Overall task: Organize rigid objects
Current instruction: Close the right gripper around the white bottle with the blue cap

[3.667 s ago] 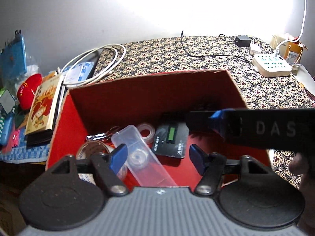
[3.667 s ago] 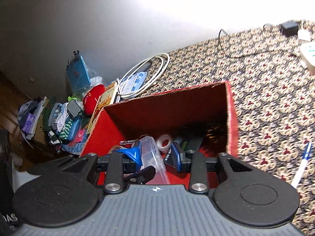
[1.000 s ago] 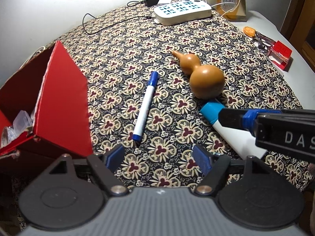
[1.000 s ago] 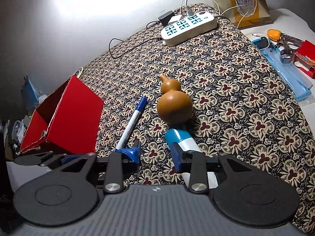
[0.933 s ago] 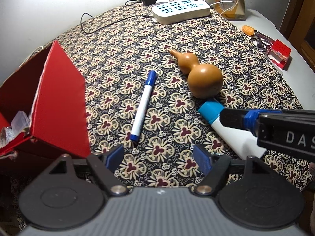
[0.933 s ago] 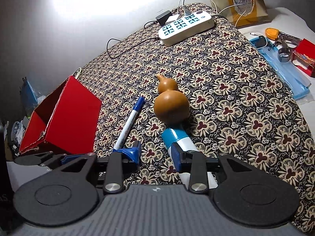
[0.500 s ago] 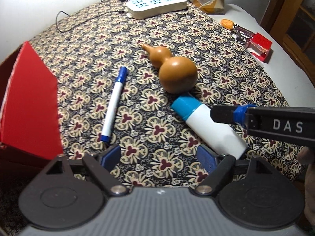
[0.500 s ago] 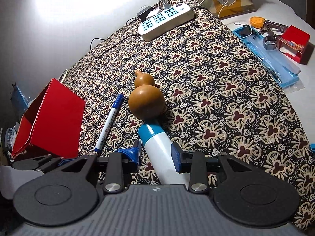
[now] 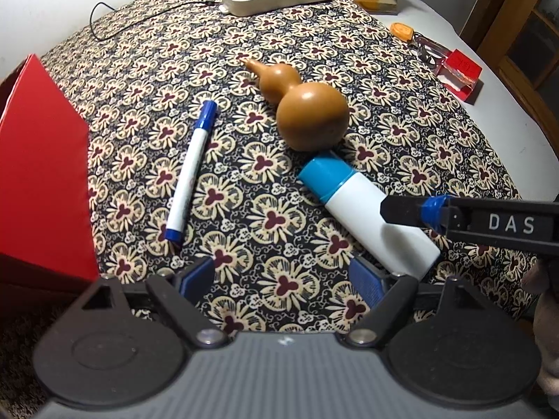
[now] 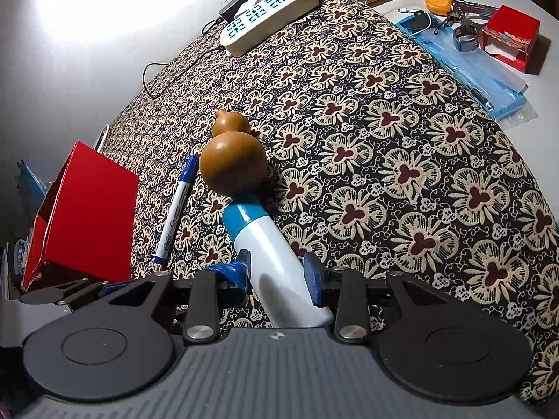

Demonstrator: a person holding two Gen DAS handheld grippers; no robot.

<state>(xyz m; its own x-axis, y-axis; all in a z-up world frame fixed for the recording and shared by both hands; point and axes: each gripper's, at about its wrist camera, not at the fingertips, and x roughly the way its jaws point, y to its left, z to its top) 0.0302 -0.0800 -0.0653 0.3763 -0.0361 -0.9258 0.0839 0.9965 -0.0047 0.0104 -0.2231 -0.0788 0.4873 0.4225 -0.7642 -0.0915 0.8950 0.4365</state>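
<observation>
Our left gripper black with ribbed grey body, round black discs either side, blue pads, silver screws behind them, our right gripper alike, white DAS lettering along its black side.

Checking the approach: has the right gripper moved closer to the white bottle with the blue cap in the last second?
Yes. The right gripper advanced along the white bottle toward the gourd; its fingers now straddle the body.

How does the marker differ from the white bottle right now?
The marker is thin with a blue cap, lying clear of both grippers. The white bottle is much thicker, its blue cap against the gourd, its body between the right gripper fingers. Both lie flat on the patterned cloth.
</observation>
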